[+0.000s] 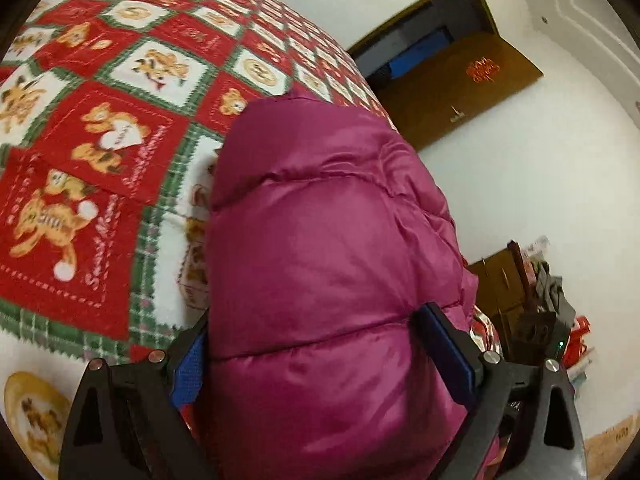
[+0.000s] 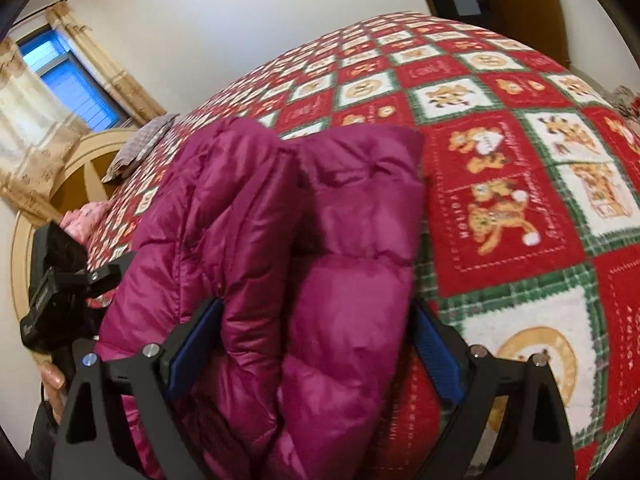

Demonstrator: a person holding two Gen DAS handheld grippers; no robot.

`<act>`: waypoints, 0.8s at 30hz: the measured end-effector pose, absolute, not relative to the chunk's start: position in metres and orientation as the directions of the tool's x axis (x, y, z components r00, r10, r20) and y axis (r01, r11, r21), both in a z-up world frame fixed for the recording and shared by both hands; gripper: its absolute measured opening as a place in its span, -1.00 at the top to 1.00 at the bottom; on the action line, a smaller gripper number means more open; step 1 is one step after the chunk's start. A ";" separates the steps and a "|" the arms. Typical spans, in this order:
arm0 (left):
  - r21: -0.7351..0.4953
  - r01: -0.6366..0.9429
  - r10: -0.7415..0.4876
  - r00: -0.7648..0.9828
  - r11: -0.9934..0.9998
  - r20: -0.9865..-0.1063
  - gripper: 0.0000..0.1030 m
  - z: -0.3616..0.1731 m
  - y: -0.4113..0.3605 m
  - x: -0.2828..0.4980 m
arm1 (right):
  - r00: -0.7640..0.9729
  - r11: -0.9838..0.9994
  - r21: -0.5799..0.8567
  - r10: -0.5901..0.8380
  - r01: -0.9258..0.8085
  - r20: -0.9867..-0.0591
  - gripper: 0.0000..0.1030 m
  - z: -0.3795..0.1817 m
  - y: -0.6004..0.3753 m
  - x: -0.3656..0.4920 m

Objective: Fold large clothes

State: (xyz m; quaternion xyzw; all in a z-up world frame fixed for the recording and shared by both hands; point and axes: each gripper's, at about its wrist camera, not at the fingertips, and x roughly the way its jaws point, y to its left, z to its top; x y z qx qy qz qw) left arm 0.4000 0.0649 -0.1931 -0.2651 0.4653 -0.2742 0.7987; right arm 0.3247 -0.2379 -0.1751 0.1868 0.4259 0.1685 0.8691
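Observation:
A magenta quilted down jacket (image 1: pixel 332 248) is bunched up over a bed covered by a red, green and white bear-pattern blanket (image 1: pixel 100 120). My left gripper (image 1: pixel 320 344) is shut on a thick fold of the jacket, blue pads pressing either side. In the right wrist view the jacket (image 2: pixel 304 240) is folded double, and my right gripper (image 2: pixel 316 328) is shut on the doubled bundle above the blanket (image 2: pixel 520 200). The left gripper (image 2: pixel 60 292) shows at the left edge, held by a hand.
A brown door (image 1: pixel 452 80) stands open in the white wall. A cluttered brown stand (image 1: pixel 520 296) sits on the floor to the right. A wooden headboard (image 2: pixel 80 168), a pillow (image 2: pixel 140 144) and a curtained window (image 2: pixel 68 80) lie at the bed's far end.

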 end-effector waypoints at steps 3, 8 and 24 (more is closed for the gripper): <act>-0.659 0.240 -0.693 0.390 0.712 -0.606 -0.85 -0.193 0.061 0.404 | 0.566 0.875 0.455 0.463 -0.168 -0.682 -0.84 -0.177 -0.230 0.328; -0.580 0.300 -0.652 0.391 0.757 -0.650 -0.85 -0.190 0.050 0.405 | 0.568 0.885 0.436 0.447 -0.166 -0.691 -0.83 -0.181 -0.221 0.333; -0.560 0.347 -0.657 0.458 0.752 -0.598 -0.15 -0.159 0.069 0.347 | 0.586 0.882 0.438 0.451 -0.177 -0.673 0.41 -0.148 -0.216 0.281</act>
